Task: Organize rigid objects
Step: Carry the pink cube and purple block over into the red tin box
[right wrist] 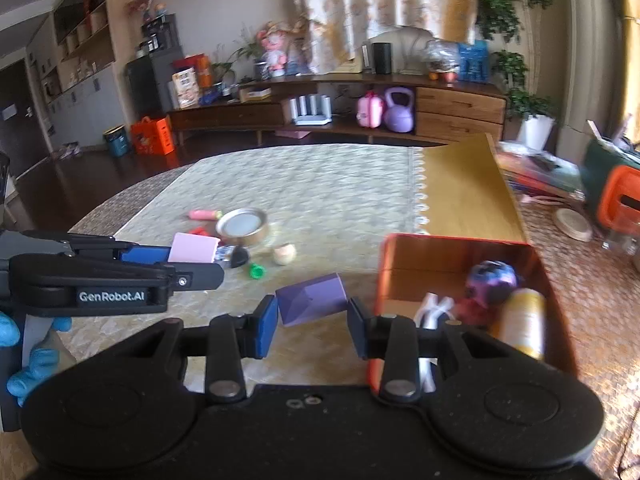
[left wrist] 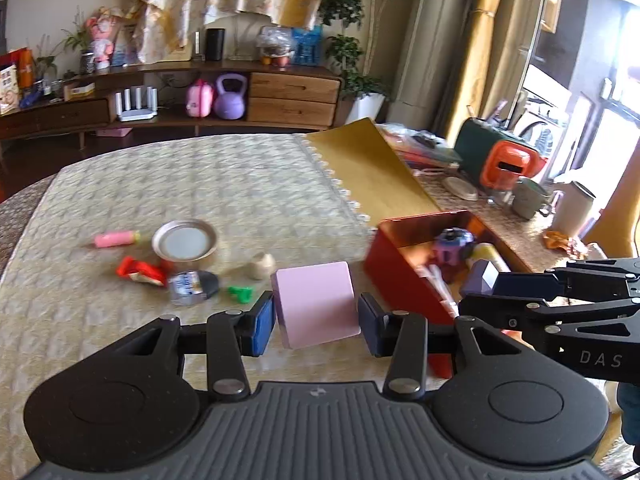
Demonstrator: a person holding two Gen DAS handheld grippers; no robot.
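Left wrist view showed the left gripper (left wrist: 316,314) with its jaws clamped on the pink block (left wrist: 316,304) and the right gripper (right wrist: 312,316) pinching the purple block (right wrist: 310,298), both raised off the tabletop (left wrist: 200,184) beside the red box (left wrist: 400,268), probably for dropping in.

Clear zone: bare tablecloth (left wrist: 224,176), upper centre of frame.
Obstacles: red box (left wrist: 404,268) right; small-item cluster (left wrist: 188,256) centre-left.
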